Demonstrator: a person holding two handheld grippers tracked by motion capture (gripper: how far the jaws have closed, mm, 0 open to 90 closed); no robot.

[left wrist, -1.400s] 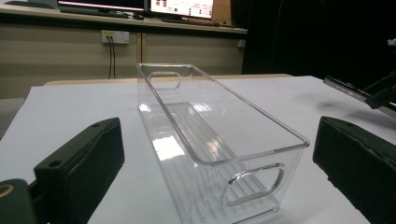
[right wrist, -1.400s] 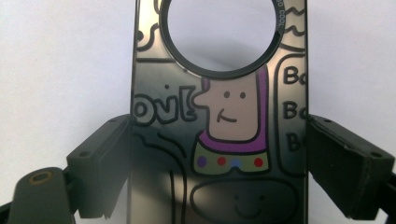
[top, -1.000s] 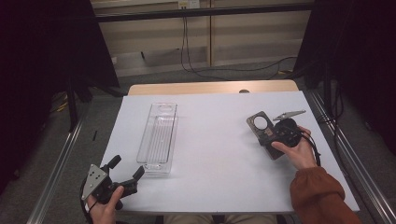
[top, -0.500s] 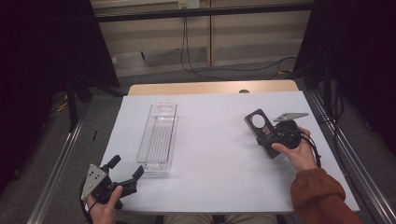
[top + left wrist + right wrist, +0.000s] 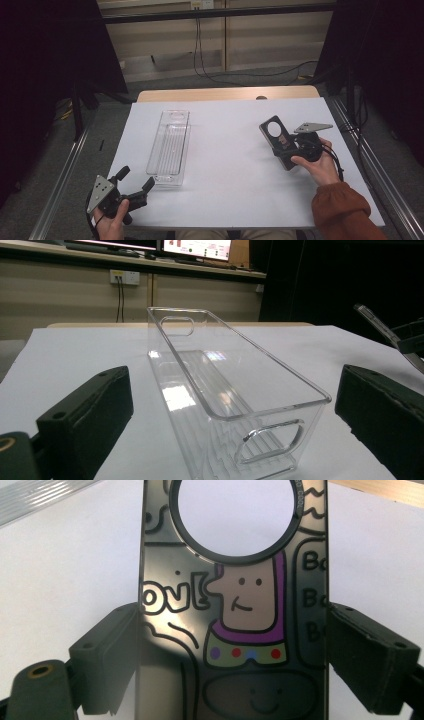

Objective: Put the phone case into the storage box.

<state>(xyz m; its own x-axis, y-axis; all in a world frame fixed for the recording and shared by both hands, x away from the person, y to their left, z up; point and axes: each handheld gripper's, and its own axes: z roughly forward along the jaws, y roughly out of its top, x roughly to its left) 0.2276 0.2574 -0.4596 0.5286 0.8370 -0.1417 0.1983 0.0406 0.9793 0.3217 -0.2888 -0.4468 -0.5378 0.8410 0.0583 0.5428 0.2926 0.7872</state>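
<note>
White table [image 5: 235,165]: phone case [image 5: 278,139] lengthwise (hole end away).

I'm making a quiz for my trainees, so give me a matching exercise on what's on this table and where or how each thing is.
Things:
1. clear plastic bin
2. black cartoon-printed card
3. left gripper
4. white tabletop

States:
A. between the right gripper's jaws
B. open, at the table's near left corner
C. empty, on the left half
D. bears the bin

Pairs: 1-C, 2-A, 3-B, 4-D
</note>
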